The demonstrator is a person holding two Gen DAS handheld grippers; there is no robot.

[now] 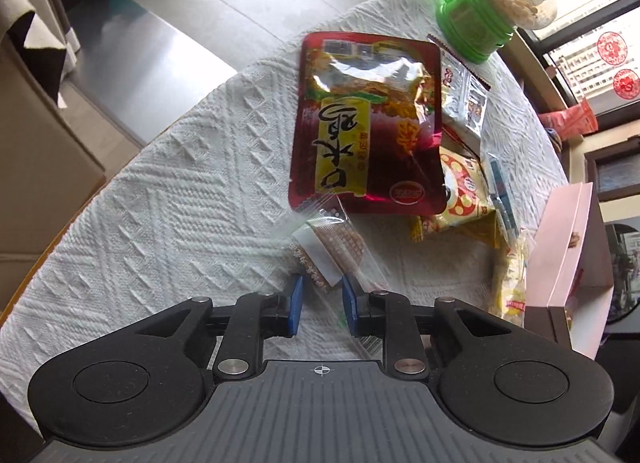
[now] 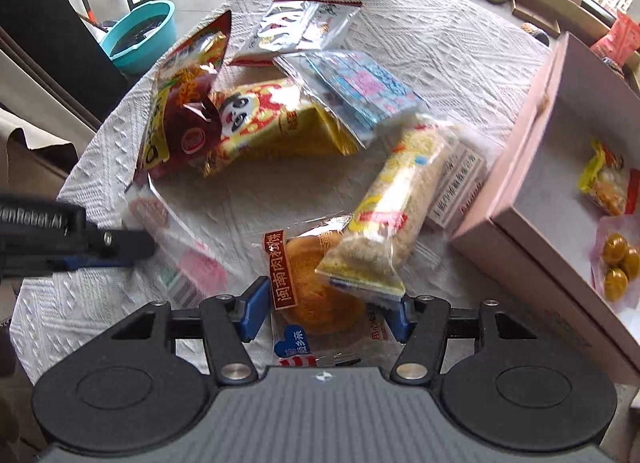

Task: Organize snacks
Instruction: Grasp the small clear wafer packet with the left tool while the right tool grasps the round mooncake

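So both grippers are down over the snack pile on the white cloth [image 1: 140, 191], and this is a fiddly spot.

Right gripper [image 2: 326, 309] is spread around the round cake [image 2: 320, 295] in its clear wrapper. Blue pads sit either side of the pack, and I can't see them actually squeezing it, so I'd call it straddled, not gripped. Problem: the rice bar [image 2: 388, 215] lies with its lower end right on top of the cake. Lift the cake and that bar probably gets dragged or flipped, maybe knocked against the pink box [image 2: 500, 223] just beside it. The wrapper is slick too, so a pinch on film alone could slip.

Left gripper [image 1: 322, 303] has its pads a little apart with the tail of a clear pack [image 1: 336, 251] between them, and I can't tell if they touch the film. That pack's far end is tucked under the big red bag [image 1: 366, 123], so pulling it would likely shift the bag and whatever leans on it, like the panda bag [image 2: 276, 119].

The box is open and already has a few snacks in it, so that's presumably where everything goes. Most of the pile isn't in it yet.
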